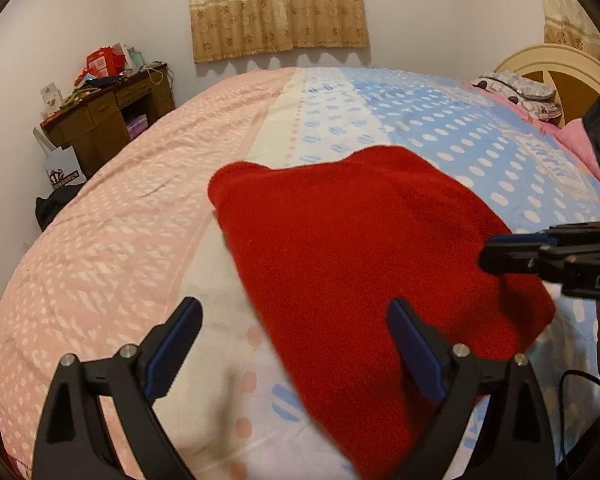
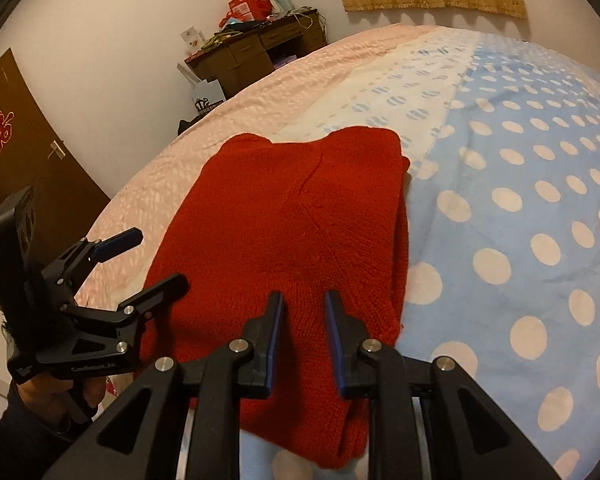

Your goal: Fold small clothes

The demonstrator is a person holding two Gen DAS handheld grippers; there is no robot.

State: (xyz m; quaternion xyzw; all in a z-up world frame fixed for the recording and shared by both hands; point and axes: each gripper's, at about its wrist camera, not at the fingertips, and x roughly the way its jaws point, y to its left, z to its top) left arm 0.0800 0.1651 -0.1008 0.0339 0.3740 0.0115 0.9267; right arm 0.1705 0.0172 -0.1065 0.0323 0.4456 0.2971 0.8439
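The left gripper (image 1: 294, 322) is held wide open above the near edge of the red knitted garment (image 1: 364, 248), and nothing is pressed between its blue pads (image 1: 414, 354). The right gripper (image 2: 302, 306) is kept narrow, with a small gap between its fingers, and no cloth is seen clamped there. The garment is laid folded on the bed cover (image 2: 520, 200) with pink, white and blue dotted bands. A wooden desk (image 1: 112, 120) is seen by the wall

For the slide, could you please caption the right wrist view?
Narrowly parted right gripper above a folded red knitted garment on a polka-dot bedspread; left gripper wide open alongside.
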